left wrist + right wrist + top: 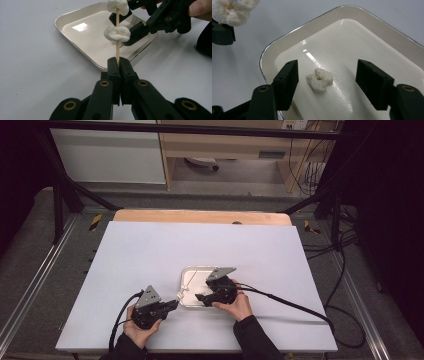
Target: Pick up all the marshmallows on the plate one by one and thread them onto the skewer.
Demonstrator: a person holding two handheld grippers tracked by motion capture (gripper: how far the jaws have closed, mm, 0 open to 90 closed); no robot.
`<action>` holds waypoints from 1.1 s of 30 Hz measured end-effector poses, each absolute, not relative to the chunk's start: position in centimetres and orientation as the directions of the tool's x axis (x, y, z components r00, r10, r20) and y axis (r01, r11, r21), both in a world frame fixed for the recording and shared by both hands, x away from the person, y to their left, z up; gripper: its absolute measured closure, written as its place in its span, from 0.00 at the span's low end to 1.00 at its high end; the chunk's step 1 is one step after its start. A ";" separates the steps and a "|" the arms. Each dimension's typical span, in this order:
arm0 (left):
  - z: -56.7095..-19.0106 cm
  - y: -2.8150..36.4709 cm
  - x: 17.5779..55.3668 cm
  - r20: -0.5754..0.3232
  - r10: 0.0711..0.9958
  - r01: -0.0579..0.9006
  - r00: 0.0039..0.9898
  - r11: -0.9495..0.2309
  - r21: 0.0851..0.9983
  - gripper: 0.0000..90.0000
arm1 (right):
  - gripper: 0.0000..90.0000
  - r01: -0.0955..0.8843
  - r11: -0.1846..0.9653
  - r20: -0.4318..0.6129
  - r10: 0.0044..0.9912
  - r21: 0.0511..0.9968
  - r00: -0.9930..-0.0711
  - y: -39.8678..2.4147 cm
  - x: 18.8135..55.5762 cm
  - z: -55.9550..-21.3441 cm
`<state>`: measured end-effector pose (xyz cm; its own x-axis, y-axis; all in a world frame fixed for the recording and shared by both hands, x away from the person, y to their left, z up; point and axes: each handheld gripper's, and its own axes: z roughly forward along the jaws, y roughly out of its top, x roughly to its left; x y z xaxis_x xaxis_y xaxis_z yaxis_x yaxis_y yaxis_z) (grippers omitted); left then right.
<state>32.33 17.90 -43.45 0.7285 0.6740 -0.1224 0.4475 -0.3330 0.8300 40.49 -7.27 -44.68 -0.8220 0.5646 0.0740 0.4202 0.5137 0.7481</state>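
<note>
High view: a white sheet [200, 265] covers the table, and a shallow metal tray [191, 276] sits nearer the sheet's front edge than its far edge, about midway between the side edges. The left gripper [172, 305] is held just off the tray's left rim, near the front edge. The right gripper [200, 297] hangs over the tray's front part, in the person's right hand [236, 304].

Left gripper view: the jaws are pressed together on a thin wooden skewer [117, 47] that stands upright. Two white puffy pieces are threaded on it, a lower piece [117, 34] and an upper piece [118, 6] at the top edge. Behind it lies the tray [75, 21], with the right gripper [127, 28] spread wide over its far side.

Right gripper view: the jaws stand wide apart over the tray [287, 47], gripping nothing. A loose white puff [320, 79] lies on the tray floor between them, touching neither jaw. A skewered puff [233, 10] shows at the top left corner.
</note>
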 end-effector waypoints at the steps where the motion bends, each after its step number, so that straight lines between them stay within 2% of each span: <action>1: -43.4 17.9 32.3 -0.122 0.673 0.447 0.729 -0.334 0.830 0.98 | 0.44 0.415 0.520 0.070 0.559 0.746 -0.826 -7.2 40.5 -44.7; 17: -43.5 17.8 32.3 -0.118 0.672 0.446 0.731 -0.339 0.828 0.98 | 0.69 0.353 0.558 0.005 0.529 0.751 -0.848 -6.8 40.0 -45.3; 25: -43.5 17.8 32.3 -0.117 0.671 0.446 0.732 -0.342 0.827 0.98 | 0.75 0.348 0.560 0.000 0.527 0.752 -0.850 -6.8 39.9 -45.3; 33: -43.4 17.8 32.3 -0.119 0.670 0.444 0.733 -0.339 0.829 0.98 | 0.76 0.376 0.515 0.056 0.534 0.770 -0.844 -7.1 40.0 -44.6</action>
<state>32.28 17.84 -43.42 0.7326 0.6702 -0.1188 0.4444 -0.3388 0.8293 40.03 -7.11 -44.56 -0.8438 0.5337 0.0558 0.3765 0.5147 0.7703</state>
